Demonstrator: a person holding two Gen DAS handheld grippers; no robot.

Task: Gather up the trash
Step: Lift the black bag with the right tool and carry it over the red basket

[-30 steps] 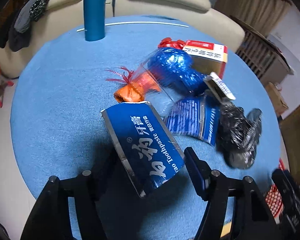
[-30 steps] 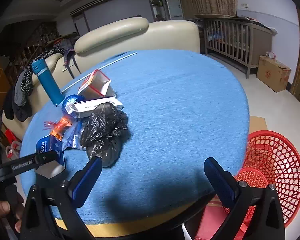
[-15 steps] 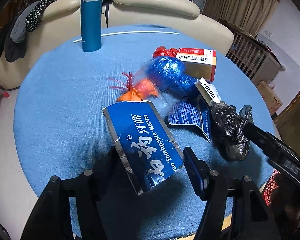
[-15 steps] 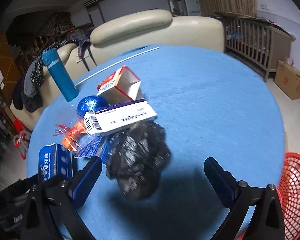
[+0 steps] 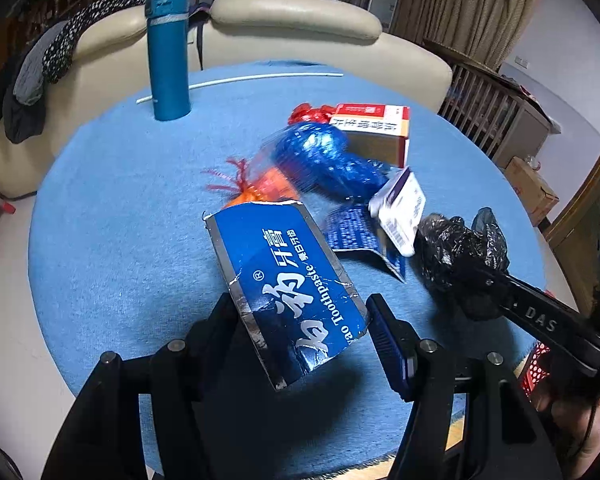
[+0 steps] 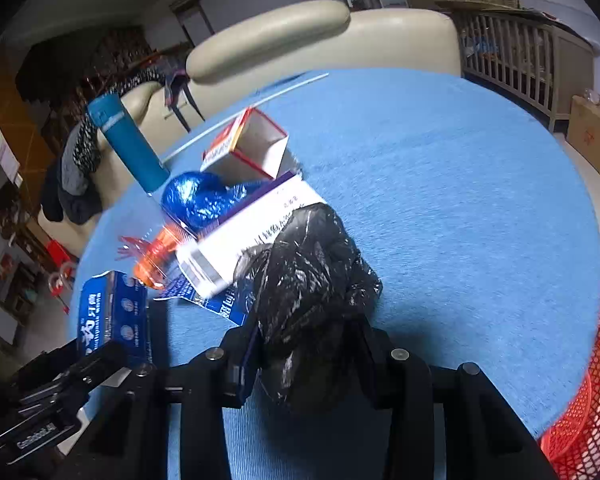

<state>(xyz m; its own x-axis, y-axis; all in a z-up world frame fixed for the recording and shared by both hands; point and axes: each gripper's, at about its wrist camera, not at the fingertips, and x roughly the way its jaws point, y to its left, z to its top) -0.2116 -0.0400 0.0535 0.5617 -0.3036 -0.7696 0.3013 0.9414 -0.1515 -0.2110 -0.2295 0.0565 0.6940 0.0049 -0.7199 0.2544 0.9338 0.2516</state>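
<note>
we are working over a round table [image 6: 460, 200] under a blue cloth, and in the right wrist view its whole stretch from twelve to four o'clock is lying bare, giving us free room out to the curved edge; past that edge at four o'clock a red mesh basket [image 6: 580, 408] is standing lower than the tabletop. the trash is crowding the table's nine-to-eleven o'clock part, with a cream sofa [image 5: 292, 28] closing in right behind the far rim and a teal flask [image 5: 168, 52] standing upright near that rim at eleven o'clock in the left wrist view. we are reading "toothpaste" and large white chinese characters on the blue toothpaste box [image 5: 288, 292], and "das" on the black finger of the other tool; a white carton [image 5: 400, 208] is showing a barcode, and a red-and-white box [image 5: 374, 128] is carrying chinese print too blurred for us to read. our left gripper [image 5: 300, 332] is clamping the toothpaste box, its jaws standing fairly wide on the box's sides and the box tilting up off the cloth. our right gripper [image 6: 306, 356] is closing its jaws, and the crumpled black plastic bag [image 6: 308, 280] is sitting between them, bulging out ahead of the pads, just beside the white carton.
</note>
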